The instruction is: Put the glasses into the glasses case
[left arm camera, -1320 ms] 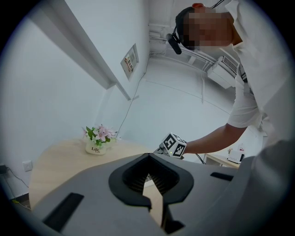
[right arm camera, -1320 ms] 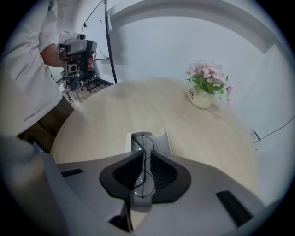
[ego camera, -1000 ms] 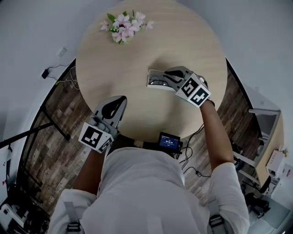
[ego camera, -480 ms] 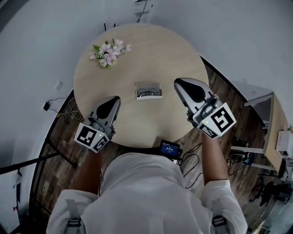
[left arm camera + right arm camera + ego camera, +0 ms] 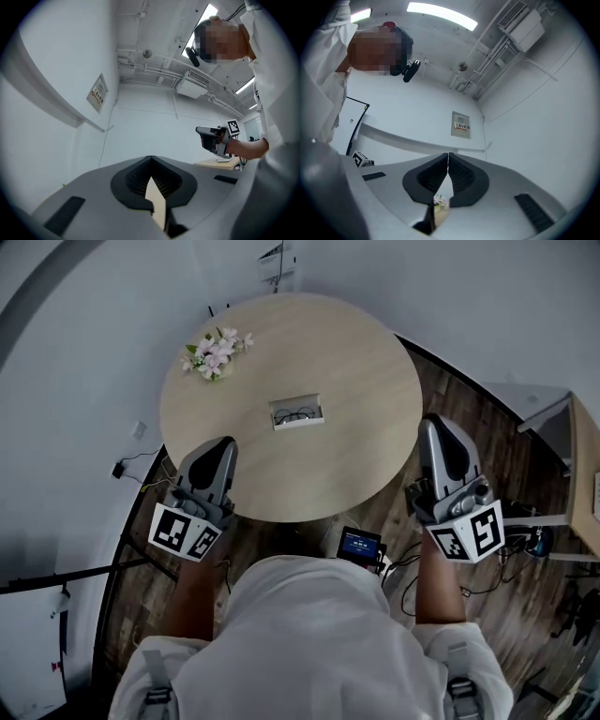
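Glasses with thin dark frames point(image 5: 297, 414) lie inside the open pale rectangular glasses case point(image 5: 275, 418), which sits near the middle of the round light wooden table point(image 5: 361, 371), so the placing looks done to me; the lid looks not yet shut. You hold both tongs well apart from the case. Your left gripper point(image 5: 221, 445) hovers over the table's near edge and your right gripper point(image 5: 439, 424) is off the rim, over the dark plank floor point(image 5: 469, 418). Each one is clenched tip to tip with nothing between its pads, which suits a resting pose. The small bunch of pink flowers point(image 5: 216, 352) stands clear at the far left.
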Demonstrator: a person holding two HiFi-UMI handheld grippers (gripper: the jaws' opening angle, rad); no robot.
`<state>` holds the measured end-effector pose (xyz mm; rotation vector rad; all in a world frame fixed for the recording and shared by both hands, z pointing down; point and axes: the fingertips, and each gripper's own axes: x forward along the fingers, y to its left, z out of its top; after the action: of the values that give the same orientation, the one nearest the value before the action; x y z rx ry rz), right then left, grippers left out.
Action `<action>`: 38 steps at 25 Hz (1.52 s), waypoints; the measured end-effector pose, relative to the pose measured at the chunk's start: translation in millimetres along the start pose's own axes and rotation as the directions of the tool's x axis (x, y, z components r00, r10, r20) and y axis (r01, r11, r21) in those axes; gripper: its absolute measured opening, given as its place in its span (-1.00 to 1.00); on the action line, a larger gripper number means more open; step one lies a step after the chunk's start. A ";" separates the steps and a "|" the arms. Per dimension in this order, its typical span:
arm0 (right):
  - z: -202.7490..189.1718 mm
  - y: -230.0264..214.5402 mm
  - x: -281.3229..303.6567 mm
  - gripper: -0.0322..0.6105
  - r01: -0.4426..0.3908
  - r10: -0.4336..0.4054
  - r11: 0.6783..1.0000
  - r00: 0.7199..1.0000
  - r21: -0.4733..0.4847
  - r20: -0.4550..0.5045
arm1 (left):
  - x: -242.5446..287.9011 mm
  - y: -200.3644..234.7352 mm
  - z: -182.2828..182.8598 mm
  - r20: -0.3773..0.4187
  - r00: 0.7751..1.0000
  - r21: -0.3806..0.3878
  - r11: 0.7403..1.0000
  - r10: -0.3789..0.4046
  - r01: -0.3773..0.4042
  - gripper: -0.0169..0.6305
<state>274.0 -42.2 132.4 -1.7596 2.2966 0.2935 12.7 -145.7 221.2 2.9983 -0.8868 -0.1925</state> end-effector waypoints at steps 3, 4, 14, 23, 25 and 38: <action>-6.2 -8.7 -48.4 -0.82 0.083 -0.084 0.996 0.996 -0.028 -0.018 | -16.7 -28.8 3.0 -0.004 1.000 0.022 0.999 0.029 -0.028 -0.91; -11.7 -9.3 -63.0 -0.82 0.090 -0.091 0.996 0.995 -0.026 -0.031 | -22.0 -38.9 -0.7 -0.012 0.999 0.021 0.999 0.035 -0.035 -0.91; -85.8 30.9 -165.5 -0.83 0.056 -0.042 0.996 0.983 0.073 -0.176 | -79.4 -120.0 -48.9 -0.105 0.993 0.011 0.998 0.060 -0.059 -0.91; -160.1 60.5 -198.5 -0.83 0.092 -0.060 0.991 0.950 0.092 -0.305 | -115.6 -136.7 -109.8 -0.199 0.976 0.033 0.996 0.086 -0.081 -0.91; -169.5 62.4 -200.4 -0.83 0.110 -0.071 0.989 0.941 0.098 -0.332 | -115.3 -136.2 -115.2 -0.209 0.976 0.020 0.998 0.065 -0.062 -0.91; -184.2 102.2 -177.1 -0.83 0.021 0.016 0.995 0.925 0.094 -0.380 | -132.5 -130.6 -108.0 -0.201 0.980 -0.046 0.999 0.003 -0.012 -0.91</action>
<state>208.2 92.2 363.4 -1.9076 2.5126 -0.1777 -13.9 33.0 338.0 2.9047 -0.8597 0.0873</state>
